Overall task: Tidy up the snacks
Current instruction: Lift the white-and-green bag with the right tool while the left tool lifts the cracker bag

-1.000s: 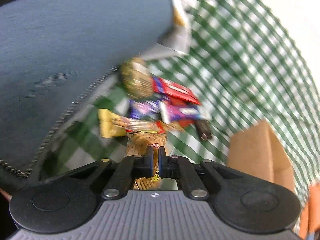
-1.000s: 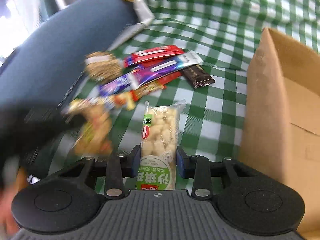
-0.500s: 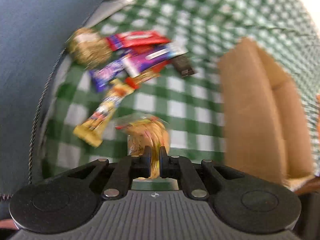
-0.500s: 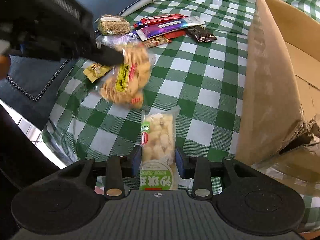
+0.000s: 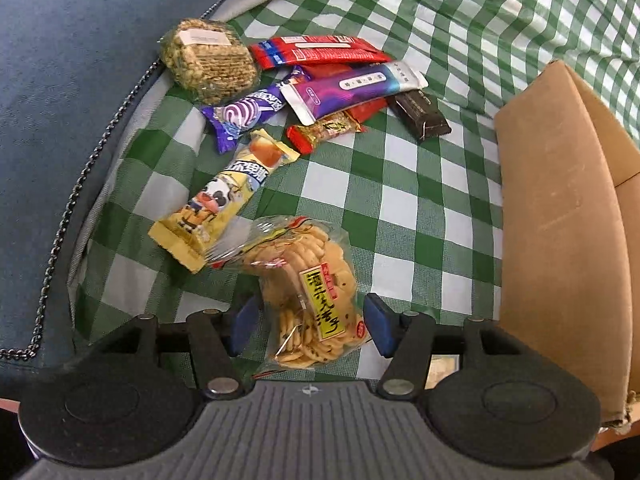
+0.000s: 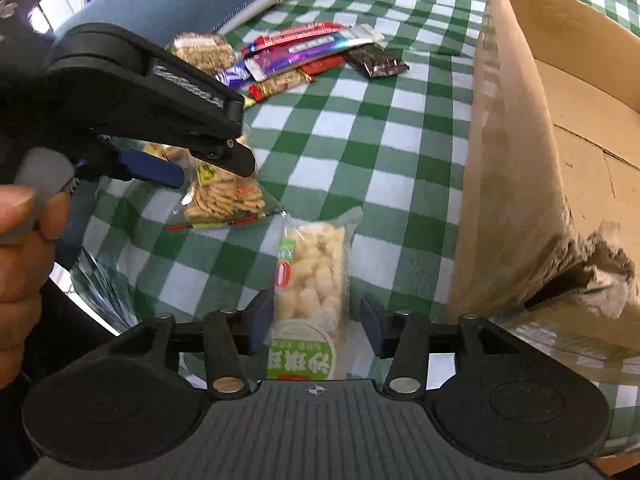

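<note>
Your left gripper (image 5: pixel 308 322) is spread wide, jaws either side of the cracker bag (image 5: pixel 308 288) with a clear gap on both sides; the bag lies flat on the green checked tablecloth (image 5: pixel 420 200). Your right gripper (image 6: pixel 316 330) is also spread; the puffed rice pack (image 6: pixel 312 280) lies between its jaws, gap visible on the right, left side close, contact unclear. Both packs sit near the cloth's near edge, the cracker bag just left of the rice pack and apart from it.

Beyond the cracker bag, touching its far left corner: yellow cartoon bar (image 5: pixel 224 200). Farther back, a pile: purple swirl bar (image 5: pixel 248 114), small red nut bar (image 5: pixel 320 132), long purple bar (image 5: pixel 352 90), red bar (image 5: pixel 316 50), dark chocolate wrapper (image 5: pixel 420 114), seed cake pack (image 5: pixel 208 60) at the cloth's left edge against the blue cushion (image 5: pixel 80 60).

Open cardboard box (image 6: pixel 520 160) stands on the right side of the cloth, well apart from the pile.
</note>
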A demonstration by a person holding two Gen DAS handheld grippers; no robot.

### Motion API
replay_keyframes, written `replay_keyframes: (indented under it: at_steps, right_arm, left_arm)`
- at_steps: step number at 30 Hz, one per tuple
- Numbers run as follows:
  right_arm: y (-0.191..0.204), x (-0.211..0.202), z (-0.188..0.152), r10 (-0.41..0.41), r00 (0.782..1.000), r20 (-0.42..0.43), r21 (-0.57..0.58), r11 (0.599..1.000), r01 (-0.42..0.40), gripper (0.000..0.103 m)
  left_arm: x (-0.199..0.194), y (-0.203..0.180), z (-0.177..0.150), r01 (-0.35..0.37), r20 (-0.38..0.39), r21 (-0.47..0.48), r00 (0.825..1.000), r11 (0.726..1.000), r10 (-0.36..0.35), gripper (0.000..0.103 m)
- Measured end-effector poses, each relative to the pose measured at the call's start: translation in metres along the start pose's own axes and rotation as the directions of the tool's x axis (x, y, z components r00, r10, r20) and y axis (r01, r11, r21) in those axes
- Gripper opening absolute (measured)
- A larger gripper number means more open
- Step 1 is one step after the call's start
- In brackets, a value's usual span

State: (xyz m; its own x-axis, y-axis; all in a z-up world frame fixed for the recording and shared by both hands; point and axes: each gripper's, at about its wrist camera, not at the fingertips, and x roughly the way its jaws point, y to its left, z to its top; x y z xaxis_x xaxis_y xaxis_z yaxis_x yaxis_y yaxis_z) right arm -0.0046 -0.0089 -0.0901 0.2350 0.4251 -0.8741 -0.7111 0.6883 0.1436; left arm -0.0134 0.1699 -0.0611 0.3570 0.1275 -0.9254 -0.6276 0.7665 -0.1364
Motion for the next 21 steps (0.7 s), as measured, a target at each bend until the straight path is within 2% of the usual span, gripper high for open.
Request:
replay_keyframes:
  at_steps: [1, 4, 6, 7, 8, 9, 16, 21]
  right_arm:
    - [0.001, 0.002, -0.001, 0.002, 1.000, -0.017, -0.005, 1.000, -0.002, 0.061]
    - [0.004, 0.005, -0.004, -0.009, 0.999, -0.039, -0.034, 0.999, 0.007, 0.061]
    - [0.006, 0.006, -0.006, -0.010, 0.999, -0.042, -0.049, 0.999, 0.008, 0.051]
    - [0.007, 0.006, -0.006, -0.012, 0.999, -0.040, -0.052, 0.999, 0.010, 0.041]
    - [0.007, 0.005, -0.005, -0.013, 0.999, -0.035, -0.053, 0.999, 0.011, 0.039]
    - [0.007, 0.004, -0.005, -0.013, 1.000, -0.027, -0.051, 0.999, 0.012, 0.038]
    - [0.011, -0.008, 0.002, -0.030, 0.998, 0.053, -0.048, 0.998, 0.033, 0.038]
    - [0.008, -0.003, 0.004, -0.040, 0.999, 0.026, -0.041, 0.998, 0.041, 0.038]
  left_arm:
    - [0.001, -0.003, 0.000, -0.003, 0.003, 0.009, 1.000, 1.000, 0.003, 0.064]
    - [0.005, -0.010, -0.001, -0.019, 0.004, 0.036, 1.000, 0.999, 0.019, 0.064]
    - [0.007, -0.011, -0.002, -0.031, 0.004, 0.044, 1.000, 0.999, 0.030, 0.064]
    - [0.008, -0.011, -0.002, -0.035, 0.003, 0.043, 0.999, 0.998, 0.035, 0.064]
    - [0.008, -0.010, -0.001, -0.032, 0.002, 0.040, 0.999, 0.999, 0.032, 0.064]
    - [0.008, -0.009, -0.001, -0.028, -0.001, 0.038, 1.000, 0.999, 0.028, 0.063]
    - [-0.001, -0.009, -0.002, -0.020, 0.013, 0.072, 1.000, 0.997, 0.019, 0.042]
    - [-0.009, -0.005, -0.005, 0.022, -0.001, 0.060, 1.000, 0.998, -0.022, 0.042]
